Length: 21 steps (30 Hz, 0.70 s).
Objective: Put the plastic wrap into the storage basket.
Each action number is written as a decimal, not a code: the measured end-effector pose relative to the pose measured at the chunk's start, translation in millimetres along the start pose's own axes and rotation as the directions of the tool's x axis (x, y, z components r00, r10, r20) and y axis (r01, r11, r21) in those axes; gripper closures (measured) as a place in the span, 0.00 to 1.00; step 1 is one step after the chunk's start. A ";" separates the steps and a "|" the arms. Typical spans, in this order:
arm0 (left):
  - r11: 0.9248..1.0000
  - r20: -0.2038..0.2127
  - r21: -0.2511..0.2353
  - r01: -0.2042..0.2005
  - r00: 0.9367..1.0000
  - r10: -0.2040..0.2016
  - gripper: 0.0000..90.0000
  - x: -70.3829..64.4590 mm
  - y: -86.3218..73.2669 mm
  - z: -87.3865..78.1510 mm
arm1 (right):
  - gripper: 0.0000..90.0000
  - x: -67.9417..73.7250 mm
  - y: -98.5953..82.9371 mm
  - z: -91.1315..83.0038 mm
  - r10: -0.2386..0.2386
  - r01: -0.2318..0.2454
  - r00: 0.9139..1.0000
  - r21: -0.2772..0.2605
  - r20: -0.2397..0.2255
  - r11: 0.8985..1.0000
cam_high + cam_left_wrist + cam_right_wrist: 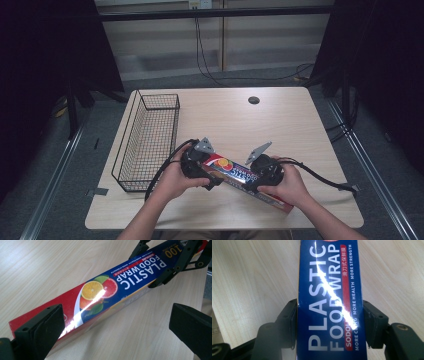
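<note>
A long plastic food wrap box (240,176), red and blue with citrus fruit printed on it, lies slanted on the wooden table near the front edge. My left gripper (212,180) sits at the box's red end; in the left gripper view it (115,317) stands wide open, one jaw over the red end of the box (120,287), the other well off to the side. My right gripper (257,177) is clamped across the blue part. In the right gripper view it (330,320) has both pads pressed against the sides of the box (329,290).
A black wire basket (129,135) stands empty along the table's left side. A round cable hole (253,100) sits at the back centre. Black cables trail from both grippers. The table's front edge is close below the hands.
</note>
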<state>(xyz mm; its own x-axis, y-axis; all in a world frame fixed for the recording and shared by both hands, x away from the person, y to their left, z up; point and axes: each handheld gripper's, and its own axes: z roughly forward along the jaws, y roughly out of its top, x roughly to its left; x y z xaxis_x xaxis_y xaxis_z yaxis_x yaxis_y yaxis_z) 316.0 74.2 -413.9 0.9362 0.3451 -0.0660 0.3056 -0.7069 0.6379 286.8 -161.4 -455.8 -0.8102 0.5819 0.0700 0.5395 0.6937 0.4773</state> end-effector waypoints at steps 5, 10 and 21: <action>1.000 0.002 0.004 -0.004 1.000 0.004 0.00 0.1 3.2 3.0 | 0.39 -1.8 0.8 -8.6 0.014 -0.015 1.000 -0.045 -0.018 0.999; 0.999 0.008 0.025 -0.027 1.000 0.027 0.00 -0.5 7.5 6.7 | 0.31 -11.9 0.3 -26.9 0.011 -0.011 1.000 -0.076 0.007 0.997; 0.996 0.039 0.057 -0.071 0.997 0.069 0.00 -2.4 19.8 22.6 | 0.18 -29.7 -18.0 -45.0 0.109 -0.114 0.993 -0.157 -0.037 0.981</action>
<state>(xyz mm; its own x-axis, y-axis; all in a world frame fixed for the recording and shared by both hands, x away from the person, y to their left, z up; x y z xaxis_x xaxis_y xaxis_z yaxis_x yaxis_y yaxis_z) 323.7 45.4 -418.5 0.9612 0.2710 -0.0516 0.2474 -0.7641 0.5958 290.8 -210.3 -427.1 -0.7546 0.6378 0.1542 0.5851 0.5477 0.5981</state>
